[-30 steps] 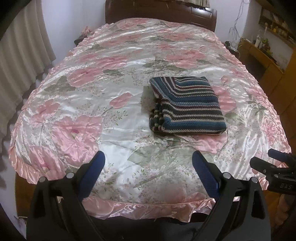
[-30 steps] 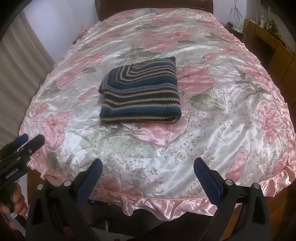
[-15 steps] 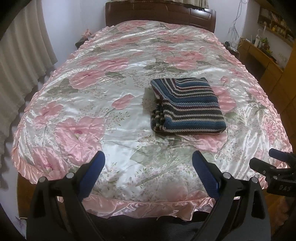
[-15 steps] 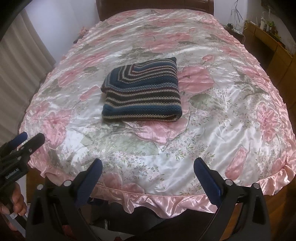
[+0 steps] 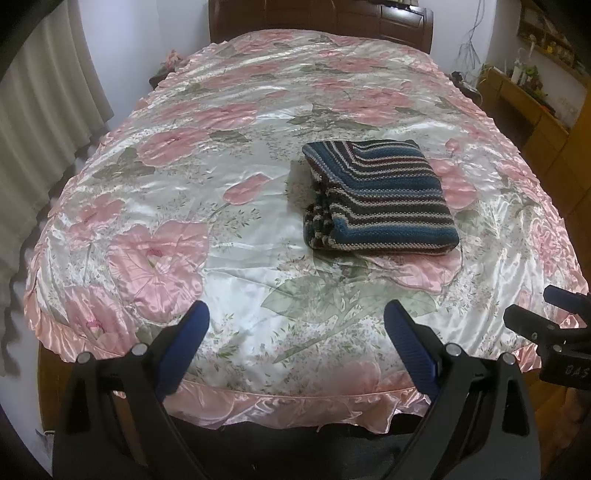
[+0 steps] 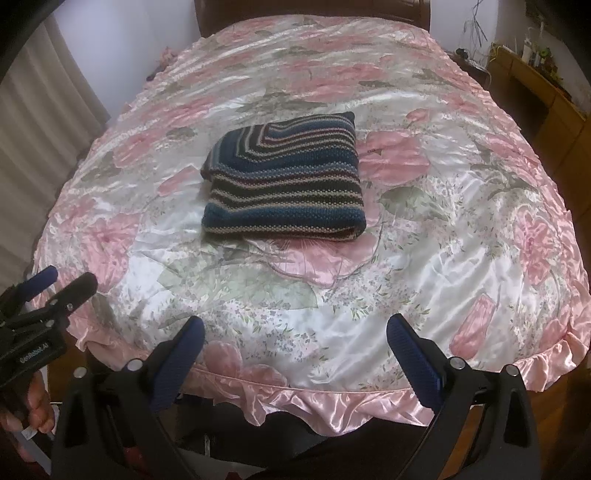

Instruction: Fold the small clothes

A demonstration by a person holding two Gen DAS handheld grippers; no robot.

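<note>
— The grippers? — Left gripper [image 5: 296, 325] and right gripper [image 6: 294, 339] gape wide at bottom frame, holding nothing.
— The garment? — Folded striped sweater [image 5: 380, 201] rests mid-frame on the floral bedspread [image 5: 184, 206].

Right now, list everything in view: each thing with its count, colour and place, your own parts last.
Folded striped knit garment: one, blue, black and beige, lying on the middle of the bed.
Shiny satin floral bedspread: one, pink and white with green leaves, covering the whole bed.
Dark wooden headboard: one, brown, at the far end of the bed.
Pleated curtain: one, beige, along the left wall.
Wooden cabinet: one, light brown, far right, small items on top.
Left claw: one, black with blue pads, open, above the bed's near edge.
Right claw: one, black with blue pads, open, above the near edge.
</note>
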